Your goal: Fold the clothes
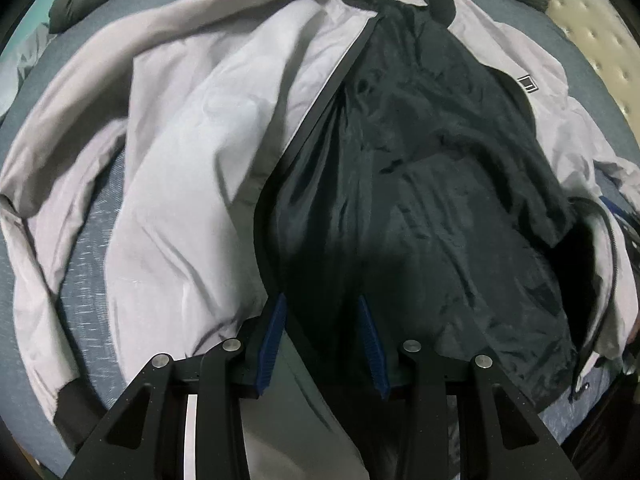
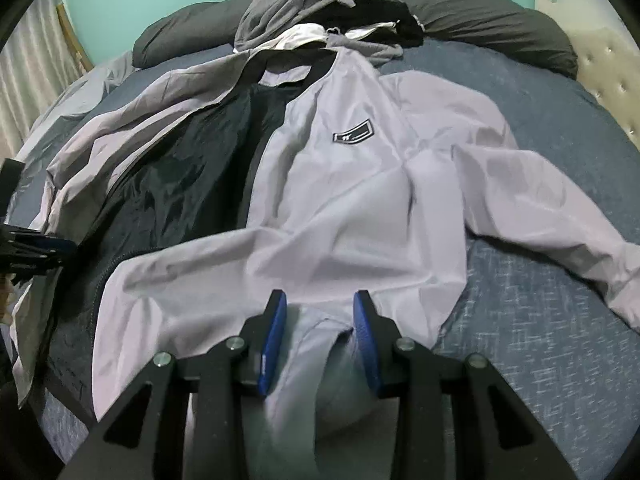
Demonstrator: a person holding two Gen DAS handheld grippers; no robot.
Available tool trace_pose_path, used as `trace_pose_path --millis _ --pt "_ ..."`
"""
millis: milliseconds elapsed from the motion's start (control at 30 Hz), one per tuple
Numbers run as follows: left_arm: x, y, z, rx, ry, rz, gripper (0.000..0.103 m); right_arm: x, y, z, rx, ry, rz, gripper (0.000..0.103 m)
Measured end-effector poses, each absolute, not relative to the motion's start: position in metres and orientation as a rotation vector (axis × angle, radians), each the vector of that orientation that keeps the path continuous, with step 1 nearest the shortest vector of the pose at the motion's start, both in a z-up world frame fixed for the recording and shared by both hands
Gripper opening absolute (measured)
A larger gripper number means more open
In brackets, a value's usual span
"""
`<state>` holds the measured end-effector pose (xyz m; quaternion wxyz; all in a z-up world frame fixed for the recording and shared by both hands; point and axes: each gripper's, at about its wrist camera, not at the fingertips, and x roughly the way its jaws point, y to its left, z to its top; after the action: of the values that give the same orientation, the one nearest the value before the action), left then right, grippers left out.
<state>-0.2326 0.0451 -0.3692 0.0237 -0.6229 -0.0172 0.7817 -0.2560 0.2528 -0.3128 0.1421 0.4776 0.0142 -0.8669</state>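
A lavender-grey jacket (image 1: pixel 192 160) with dark lining (image 1: pixel 420 160) lies open and face up on the bed. My left gripper (image 1: pixel 324 320) points down at its lower front edge. Lining and a grey fold run up between the blue pads and fill the gap. In the right wrist view the jacket (image 2: pixel 360 208) shows a dark chest patch (image 2: pixel 354 136) and one sleeve (image 2: pixel 560 208) spread to the right. My right gripper (image 2: pixel 320 320) is shut on a bunched ridge of the lavender hem. The left gripper (image 2: pixel 60 248) shows at the left edge, at the lining side.
The blue bed sheet (image 2: pixel 520 320) lies under the jacket. Dark pillows (image 2: pixel 500 28) and a pile of grey and white clothes (image 2: pixel 312 4) sit at the head of the bed. A tufted headboard (image 2: pixel 608 80) stands at the right, a teal wall behind.
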Motion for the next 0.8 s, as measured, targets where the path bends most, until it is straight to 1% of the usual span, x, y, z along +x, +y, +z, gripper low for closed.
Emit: trace_pose_path --millis 33,167,200,267,367,567,800 --pt "-0.234 0.045 -0.373 -1.931 -0.055 2.414 0.039 -0.256 0.253 -0.314 1.378 0.036 -2.493 0.033" --pt "-0.236 0.044 -0.379 -1.934 -0.052 2.408 0.013 -0.255 0.251 -0.313 1.369 0.054 -2.493 0.027" --pt "-0.237 0.044 -0.379 -1.928 -0.049 2.408 0.008 -0.255 0.251 -0.313 1.367 0.053 -2.492 0.026" --pt "-0.237 0.045 -0.377 -1.917 -0.041 2.408 0.002 -0.255 0.251 -0.313 1.364 0.046 -2.491 0.025" --pt "-0.235 0.046 -0.368 -1.887 -0.028 2.418 0.001 -0.254 0.252 -0.313 1.360 0.042 -2.495 0.025" --pt "-0.232 0.056 -0.334 -1.777 -0.030 2.434 0.001 -0.254 0.253 -0.312 1.353 0.034 -2.496 0.025" --pt "-0.235 0.071 -0.282 -1.612 -0.097 2.443 0.001 -0.254 0.257 -0.311 1.346 -0.002 -2.492 0.025"
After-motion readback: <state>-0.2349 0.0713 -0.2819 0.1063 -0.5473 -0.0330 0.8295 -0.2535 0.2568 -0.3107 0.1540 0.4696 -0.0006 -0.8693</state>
